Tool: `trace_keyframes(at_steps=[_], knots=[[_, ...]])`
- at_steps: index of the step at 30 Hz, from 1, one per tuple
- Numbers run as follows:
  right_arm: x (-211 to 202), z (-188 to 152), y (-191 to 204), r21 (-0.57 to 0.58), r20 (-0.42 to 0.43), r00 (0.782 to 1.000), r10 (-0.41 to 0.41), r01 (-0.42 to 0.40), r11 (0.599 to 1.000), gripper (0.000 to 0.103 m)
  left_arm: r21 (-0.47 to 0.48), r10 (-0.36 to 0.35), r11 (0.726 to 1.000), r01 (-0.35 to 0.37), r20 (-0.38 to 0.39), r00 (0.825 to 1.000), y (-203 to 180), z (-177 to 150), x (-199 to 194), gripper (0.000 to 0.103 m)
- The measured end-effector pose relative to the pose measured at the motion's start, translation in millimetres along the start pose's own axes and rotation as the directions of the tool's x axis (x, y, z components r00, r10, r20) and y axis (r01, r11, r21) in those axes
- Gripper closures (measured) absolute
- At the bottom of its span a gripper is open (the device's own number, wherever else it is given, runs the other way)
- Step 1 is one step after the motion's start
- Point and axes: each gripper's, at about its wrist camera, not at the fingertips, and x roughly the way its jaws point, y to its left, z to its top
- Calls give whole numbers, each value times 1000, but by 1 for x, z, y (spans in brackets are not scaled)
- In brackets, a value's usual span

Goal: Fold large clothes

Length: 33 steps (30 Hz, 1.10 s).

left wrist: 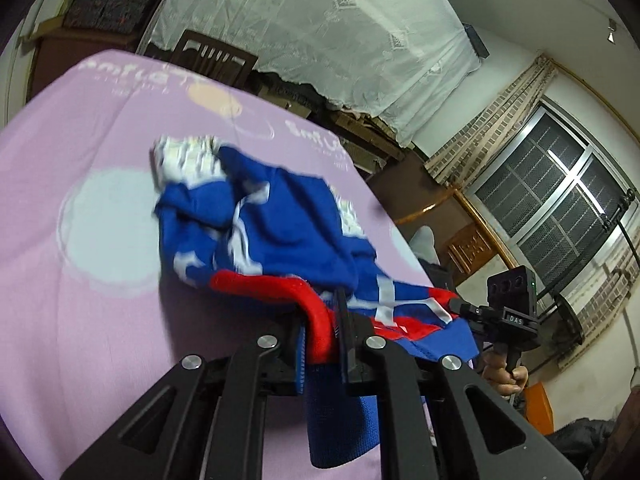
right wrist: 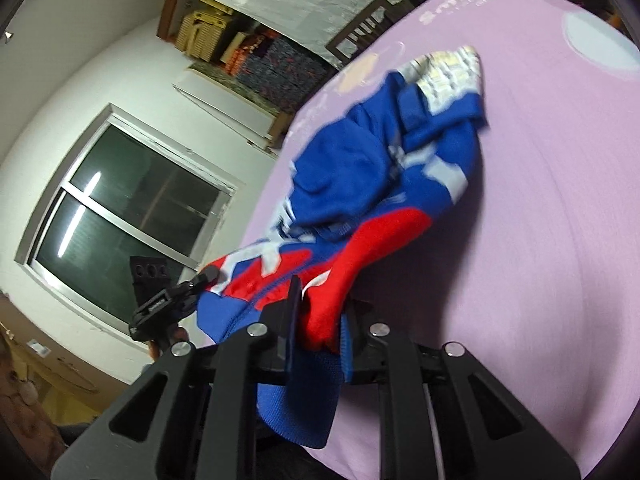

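While both my left gripper [left wrist: 320,336] and right gripper [right wrist: 316,328] pinch the crumpled sweater [left wrist: 272,232], bunched toward twelve o'clock, folding has barely begun.

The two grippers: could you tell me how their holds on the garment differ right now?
The left gripper pinches a red fold with blue hem hanging below; the right gripper pinches red fabric at the garment's other near corner. Each sees the other on opposite sides. Both are shut on cloth, its far end on the pink sheet.

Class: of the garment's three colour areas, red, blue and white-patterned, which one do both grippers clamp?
The red hem band: both the left gripper and right gripper pinch it.
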Motion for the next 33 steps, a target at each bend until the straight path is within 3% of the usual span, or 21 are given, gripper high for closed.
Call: trace_keyframes(at_steps=[13, 20, 27, 33], knots=[[35, 131, -1, 47, 42, 999, 21, -23, 999, 87, -11, 71, 997, -71, 3, 997, 23, 111, 50, 91], [78, 197, -39, 136, 43, 999, -12, 6, 991, 87, -77, 114, 990, -117, -46, 992, 67, 158, 109, 91], [132, 227, -114, 290, -20, 996, -85, 88, 953, 87, -219, 122, 963, -156, -158, 980, 137, 162, 180, 91], [158, 219, -150, 336, -69, 994, -82, 101, 936, 90, -259, 81, 957, -129, -188, 979, 156, 154, 194, 89]])
